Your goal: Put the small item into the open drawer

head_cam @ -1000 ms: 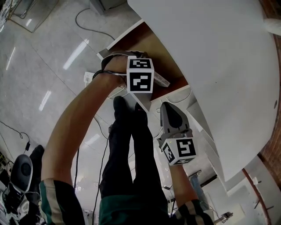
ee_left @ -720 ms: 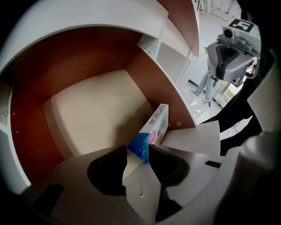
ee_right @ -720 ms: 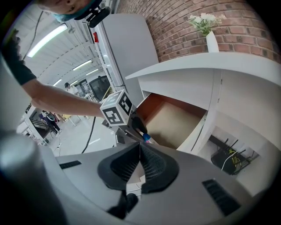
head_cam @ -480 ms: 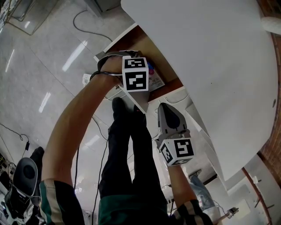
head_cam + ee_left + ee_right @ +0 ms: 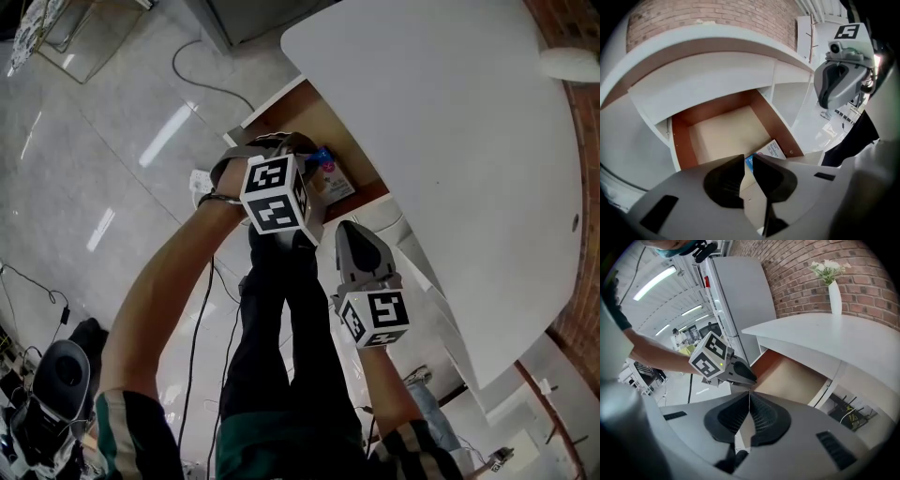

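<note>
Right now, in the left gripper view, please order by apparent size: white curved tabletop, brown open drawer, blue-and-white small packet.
1. White curved tabletop
2. Brown open drawer
3. Blue-and-white small packet, partly hidden

The drawer [image 5: 680, 140] has reddish-brown walls and a pale beige bottom. The small item [image 5: 769, 150] is white with blue and a touch of pink. The table top [image 5: 450, 141] is plain white. The left gripper [image 5: 749, 161] and right gripper [image 5: 749, 397] are grey with black pads, and their cubes are white with black square markers. The sleeves [image 5: 131, 436] are striped green and cream.
</note>
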Demonstrator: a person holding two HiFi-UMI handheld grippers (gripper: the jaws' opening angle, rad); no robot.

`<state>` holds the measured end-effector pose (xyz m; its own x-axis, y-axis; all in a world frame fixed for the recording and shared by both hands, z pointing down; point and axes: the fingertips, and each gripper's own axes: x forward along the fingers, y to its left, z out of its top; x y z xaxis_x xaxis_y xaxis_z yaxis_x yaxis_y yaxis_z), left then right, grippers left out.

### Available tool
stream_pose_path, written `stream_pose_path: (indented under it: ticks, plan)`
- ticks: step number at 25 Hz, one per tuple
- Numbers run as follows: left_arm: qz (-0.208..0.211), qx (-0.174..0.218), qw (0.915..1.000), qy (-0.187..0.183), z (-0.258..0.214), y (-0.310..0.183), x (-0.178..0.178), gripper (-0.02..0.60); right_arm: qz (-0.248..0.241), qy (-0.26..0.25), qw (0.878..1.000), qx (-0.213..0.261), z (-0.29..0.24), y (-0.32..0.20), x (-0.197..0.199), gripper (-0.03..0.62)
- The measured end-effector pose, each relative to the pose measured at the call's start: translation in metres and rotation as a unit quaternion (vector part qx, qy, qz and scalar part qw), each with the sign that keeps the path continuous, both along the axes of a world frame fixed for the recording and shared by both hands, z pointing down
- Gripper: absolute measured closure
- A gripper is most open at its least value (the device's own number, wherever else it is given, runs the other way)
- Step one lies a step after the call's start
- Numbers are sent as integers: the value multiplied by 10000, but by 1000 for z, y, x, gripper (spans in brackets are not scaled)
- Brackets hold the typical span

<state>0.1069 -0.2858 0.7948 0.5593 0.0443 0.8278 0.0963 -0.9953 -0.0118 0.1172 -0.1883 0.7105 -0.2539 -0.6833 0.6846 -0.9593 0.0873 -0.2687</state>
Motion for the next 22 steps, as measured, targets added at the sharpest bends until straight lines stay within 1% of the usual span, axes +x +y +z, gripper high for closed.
stream_pose_path:
  ticks: [2, 3, 5, 6, 8, 9, 11, 13, 15, 16, 19, 22]
  plan:
    - [-194, 24, 9997, 172, -15, -2, -7, 543, -69, -1, 10000, 27, -8, -5, -6, 569]
    - [-317, 33, 9992, 250, -23, -3, -11, 550, -100, 2, 9999, 41, -12, -7, -8, 569]
    - [-714, -50, 9967, 395, -37, -6, -21, 563, -144, 6, 9999, 66, -20, -10, -11, 569]
    - [-1023, -201, 9934, 478, -43, -6, -26, 566, -156, 2, 9998, 77, -24, -11, -12, 569]
    - [-1663, -557, 9825, 629, -55, 0, -36, 566, -176, -14, 9998, 103, -33, -12, -14, 569]
    - [-1878, -644, 9779, 655, -59, 7, -41, 566, -189, -22, 9998, 117, -37, -12, -14, 569]
    - [-2083, -710, 9734, 642, -64, 24, -50, 567, -236, -23, 9996, 146, -48, -12, -18, 569]
    - [-2155, -775, 9712, 659, -72, 42, -55, 566, -326, 10, 9993, 177, -61, -12, -22, 569]
    - [-2213, -763, 9699, 670, -82, 53, -60, 568, -434, 49, 9988, 216, -74, -12, -25, 569]
    - [-2295, -755, 9679, 688, -88, 55, -63, 566, -489, 57, 9985, 230, -80, -12, -26, 569]
    - [-2716, -833, 9548, 876, -112, 57, -70, 568, -596, 53, 9979, 239, -98, -6, -27, 569]
    - [-2939, -675, 9468, 1122, -147, 47, -72, 567, -624, -14, 9973, 377, -122, -9, -22, 569]
